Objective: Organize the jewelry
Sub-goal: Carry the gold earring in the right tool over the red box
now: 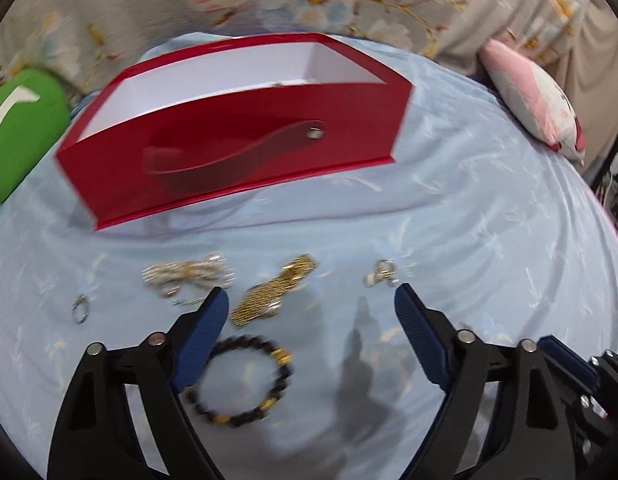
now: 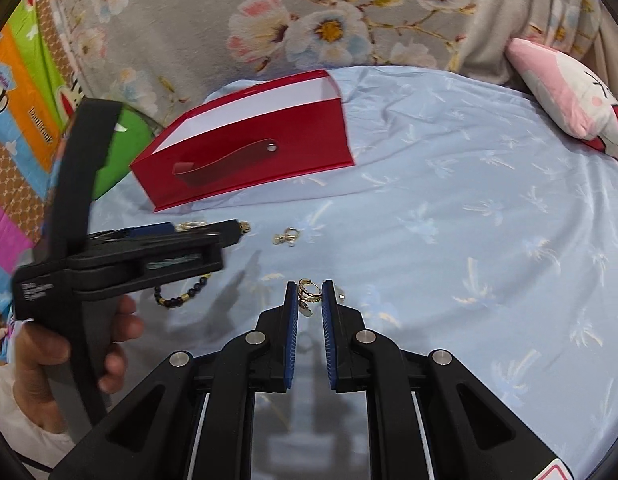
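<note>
An open red box (image 1: 237,152) with a white inside lies on the light blue sheet; it also shows in the right wrist view (image 2: 245,156). In front of it lie a silver ring (image 1: 80,309), a pearl and gold tangle (image 1: 189,274), a gold mesh bracelet (image 1: 275,290), a small earring (image 1: 381,272) and a dark bead bracelet (image 1: 239,384). My left gripper (image 1: 311,300) is open above the bracelets. My right gripper (image 2: 309,290) is shut on a gold earring (image 2: 308,294) just above the sheet. The left gripper (image 2: 213,236) appears from the side in the right wrist view.
A pink and white plush pillow (image 2: 569,96) lies at the back right. A green cushion (image 1: 21,132) lies at the left of the box. A grey floral blanket (image 2: 309,12) runs along the back. Bare blue sheet (image 2: 489,240) spreads to the right.
</note>
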{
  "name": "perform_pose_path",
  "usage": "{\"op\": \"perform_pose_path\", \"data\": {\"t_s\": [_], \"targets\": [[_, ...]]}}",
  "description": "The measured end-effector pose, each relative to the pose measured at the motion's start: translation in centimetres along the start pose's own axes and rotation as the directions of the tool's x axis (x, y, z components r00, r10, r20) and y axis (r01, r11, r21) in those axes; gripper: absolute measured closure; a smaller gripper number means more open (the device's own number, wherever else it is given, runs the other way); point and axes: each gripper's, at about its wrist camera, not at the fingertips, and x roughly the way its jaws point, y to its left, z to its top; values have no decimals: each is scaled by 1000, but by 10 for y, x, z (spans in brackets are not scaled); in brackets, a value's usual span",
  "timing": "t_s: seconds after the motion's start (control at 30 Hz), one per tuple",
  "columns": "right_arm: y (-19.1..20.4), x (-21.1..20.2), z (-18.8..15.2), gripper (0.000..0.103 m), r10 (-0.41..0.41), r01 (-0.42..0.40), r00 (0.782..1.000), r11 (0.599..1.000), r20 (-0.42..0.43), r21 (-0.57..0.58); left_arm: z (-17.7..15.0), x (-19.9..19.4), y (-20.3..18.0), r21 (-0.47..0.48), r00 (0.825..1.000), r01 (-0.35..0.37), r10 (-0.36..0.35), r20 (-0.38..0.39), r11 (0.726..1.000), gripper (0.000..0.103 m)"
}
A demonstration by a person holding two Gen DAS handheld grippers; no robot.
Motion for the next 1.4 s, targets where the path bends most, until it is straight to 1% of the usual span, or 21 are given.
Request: {"op": "perform_pose_path", "data": {"t_s": [0.1, 0.13, 0.2, 0.23, 0.27, 0.3, 0.33, 0.37, 0.4, 0.43, 0.47, 0.6, 0.77, 0.83, 0.97, 1.07, 1.2, 1.3, 1.4], "targets": [[-9, -4, 1, 92, -26, 26, 1000, 1000, 0, 13, 5, 21, -21, 25, 999, 6, -5, -34, 1000, 31], [-11, -6, 1, 92, -30, 30, 1000, 999, 0, 18, 6, 28, -26, 33, 999, 2, -1, -49, 999, 37], [-17, -7, 2, 92, -35, 35, 999, 999, 0, 33, 6, 39, -31, 32, 997, 1, 1, -74, 999, 42], [-20, -8, 3, 92, -37, 37, 999, 999, 0, 40, 7, 42, -33, 34, 997, -12, 14, -72, 999, 44], [-22, -8, 4, 92, -37, 37, 999, 998, 1, 44, 7, 43, -37, 44, 997, -29, 32, -64, 999, 48], [-24, -8, 4, 92, -36, 36, 999, 998, 1, 47, 7, 43, -39, 47, 997, -34, 37, -62, 998, 49], [-25, -8, 4, 92, -36, 36, 999, 998, 1, 49, 8, 43, -40, 44, 997, -36, 38, -60, 998, 56], [-26, -8, 5, 92, -34, 34, 999, 998, 2, 53, 8, 42, -41, 48, 998, -37, 40, -55, 998, 68], [-27, -8, 5, 92, -33, 33, 999, 998, 3, 55, 8, 42, -42, 49, 998, -38, 41, -54, 998, 74], [-28, -8, 6, 92, -31, 31, 1000, 998, 4, 57, 8, 41, -42, 44, 998, -36, 39, -54, 998, 83], [-28, -7, 7, 92, -30, 30, 1000, 998, 4, 57, 7, 41, -42, 41, 998, -32, 34, -56, 999, 89], [-26, -5, 9, 92, -21, 21, 1000, 998, 7, 53, 7, 35, -36, 11, 998, 11, -10, -61, 1000, 90], [-14, -6, 14, 92, 3, -3, 1000, 999, 16, 34, 4, 3, -14, -21, 1000, 17, -17, -11, 1000, 90], [-7, -6, 19, 92, 21, -21, 1000, 999, 21, 24, 5, -14, -1, -36, 1000, 10, -9, 16, 999, 90], [10, -5, 39, 92, 53, -52, 997, 998, 48, -22, 15, -45, 28, -64, 997, -34, 39, 74, 997, 90], [23, -2, 65, 92, 79, -74, 993, 995, 82, -62, 31, -64, 53, -87, 990, -70, 79, 113, 994, 90], [37, 7, 111, 92, 111, -97, 986, 989, 126, -108, 62, -76, 89, -131, 978, -124, 144, 154, 984, 90], [48, 19, 147, 92, 122, -99, 981, 984, 153, -145, 86, -78, 112, -163, 970, -133, 162, 179, 978, 90], [59, 34, 182, 92, 124, -95, 978, 981, 169, -169, 111, -75, 124, -175, 964, -140, 175, 201, 975, 90]]}}
